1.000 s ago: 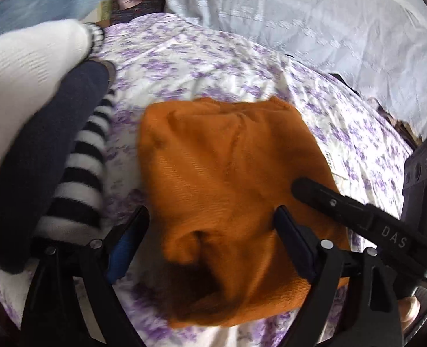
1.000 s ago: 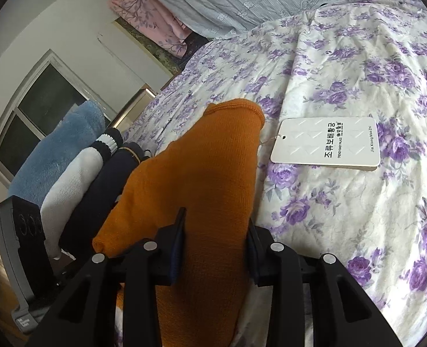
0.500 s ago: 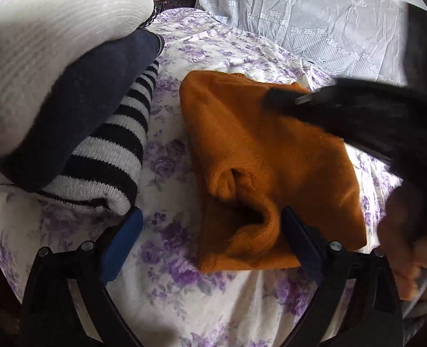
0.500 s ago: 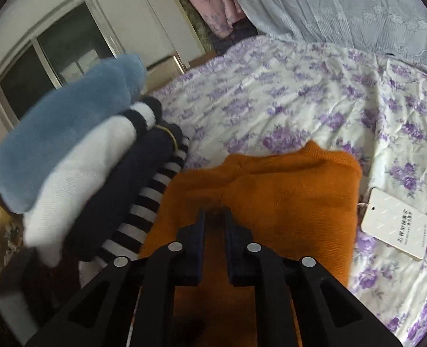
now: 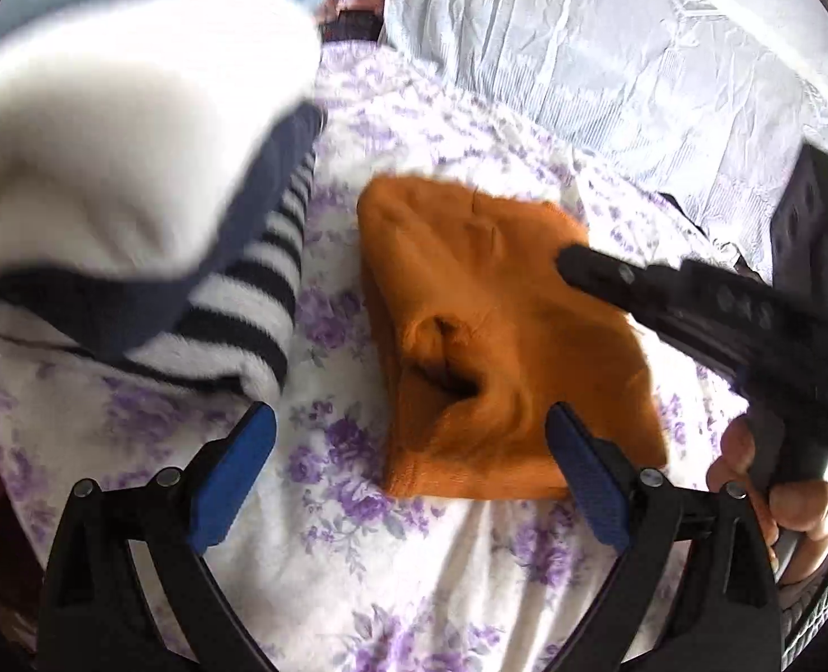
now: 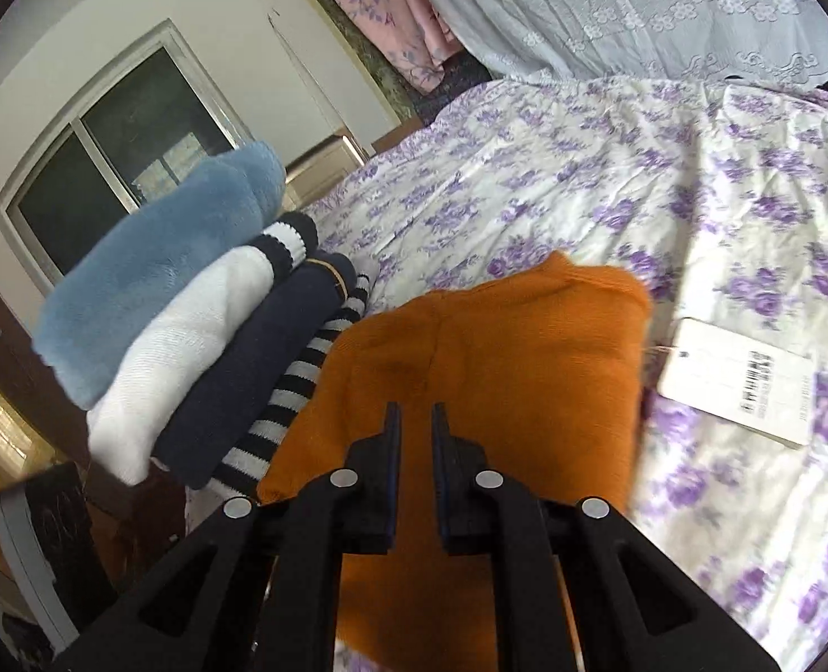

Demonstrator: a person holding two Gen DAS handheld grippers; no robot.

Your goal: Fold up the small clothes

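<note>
A folded orange knit garment lies on the floral bedsheet; it also shows in the right wrist view. My left gripper is open and empty, with its blue pads on either side of the garment's near edge and a little above it. My right gripper hovers over the garment with its jaws nearly together and nothing between them; in the left wrist view it reaches in from the right. A white hang tag lies to the right of the garment.
A stack of folded clothes stands to the left of the garment: blue fleece, white knit, navy and black-and-white striped. A pale lace cover lies at the far side of the bed. The bed edge is near the stack.
My right gripper let go of the orange garment and closed. It now hovers above the garment. My left gripper backed off from the garment and stayed open.
</note>
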